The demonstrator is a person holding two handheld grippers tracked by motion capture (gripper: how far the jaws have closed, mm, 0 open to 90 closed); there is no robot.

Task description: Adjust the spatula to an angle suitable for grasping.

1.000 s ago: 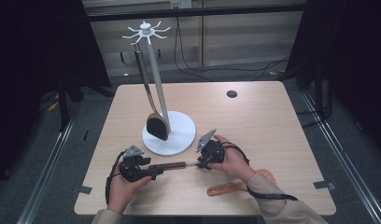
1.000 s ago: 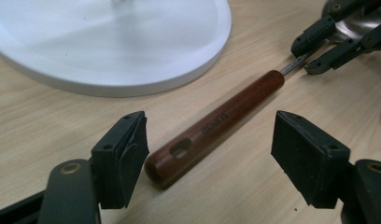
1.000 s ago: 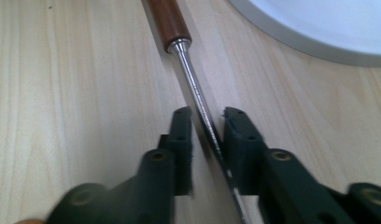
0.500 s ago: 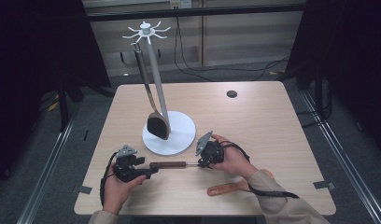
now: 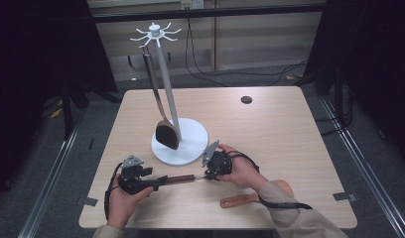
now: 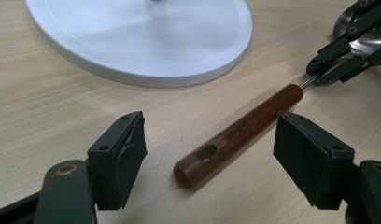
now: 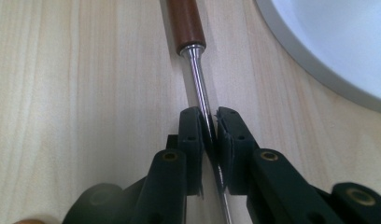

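A utensil with a brown wooden handle [image 6: 240,133] and a thin metal shaft [image 7: 199,88] lies flat on the table in front of the white stand's round base [image 5: 190,146]. My right gripper [image 7: 211,130] is shut on the shaft just past the handle; from above it [image 5: 207,174] sits at the shaft's right end. My left gripper [image 6: 212,158] is open, its jaws standing on either side of the handle's holed end without touching it. In the high view the left gripper [image 5: 160,182] is at the handle's [image 5: 180,178] left end.
A dark spatula [image 5: 167,134] hangs from the white stand's hook arms [image 5: 156,33] down to its base. A light wooden spatula [image 5: 240,201] lies by the right forearm near the front edge. A small black disc [image 5: 246,99] sits at the table's back right.
Both hands and the utensil have shifted slightly to the left. The right gripper stays shut on the shaft.
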